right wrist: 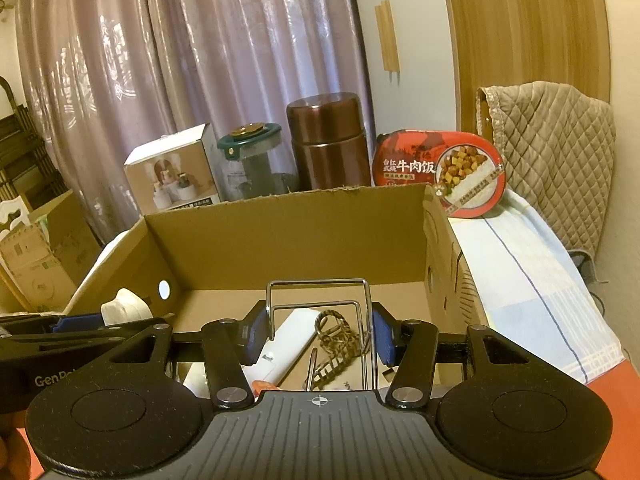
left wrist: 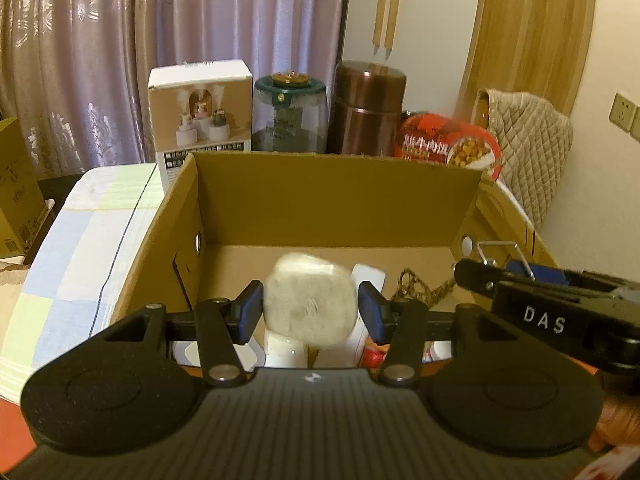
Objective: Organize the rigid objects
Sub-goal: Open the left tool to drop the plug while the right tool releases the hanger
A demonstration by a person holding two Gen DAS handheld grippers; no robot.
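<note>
An open cardboard box stands on a cloth-covered table. My left gripper is shut on a white rounded stone-like object and holds it over the box; it also shows in the right wrist view. My right gripper is shut on a bent metal wire rack above the box; the rack's wire also shows in the left wrist view. Inside the box lie a white flat package, a brown woven chain-like piece and other small items.
Behind the box stand a white product carton, a glass jar with green lid, a brown metal canister and a red instant-rice bowl. A quilted cover hangs at right. Cardboard boxes stand at left.
</note>
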